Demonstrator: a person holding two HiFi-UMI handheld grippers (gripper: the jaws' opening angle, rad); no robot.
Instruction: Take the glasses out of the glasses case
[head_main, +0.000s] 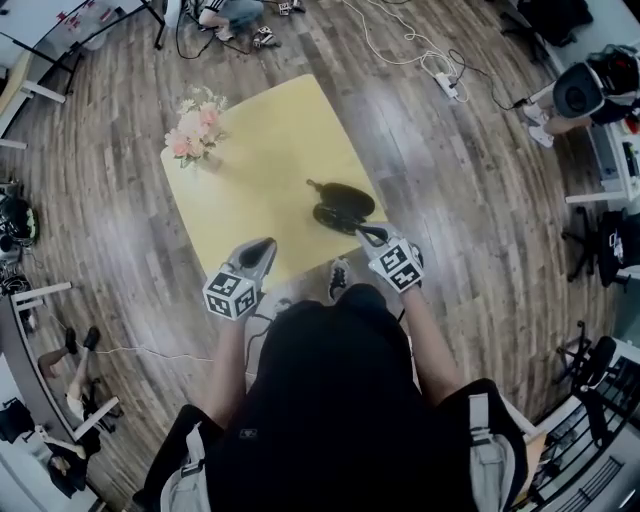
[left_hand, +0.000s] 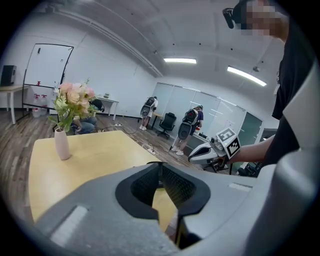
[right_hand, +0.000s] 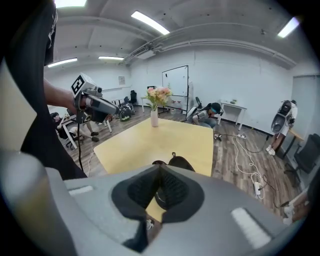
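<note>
Right gripper (head_main: 368, 233) near open glasses case (head_main: 340, 204)

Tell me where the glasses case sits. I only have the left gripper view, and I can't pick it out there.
Observer: The head view shows the case on the yellow table, near its right front edge, just ahead of the right gripper.
Operator: Say whether it's open.
Observer: It shows as two dark halves lying side by side, so it looks open. I can't tell if glasses are inside.
Operator: Report the right gripper's jaws.
Observer: In the right gripper view they are together with nothing between them, and the case sits just beyond their tips.
</note>
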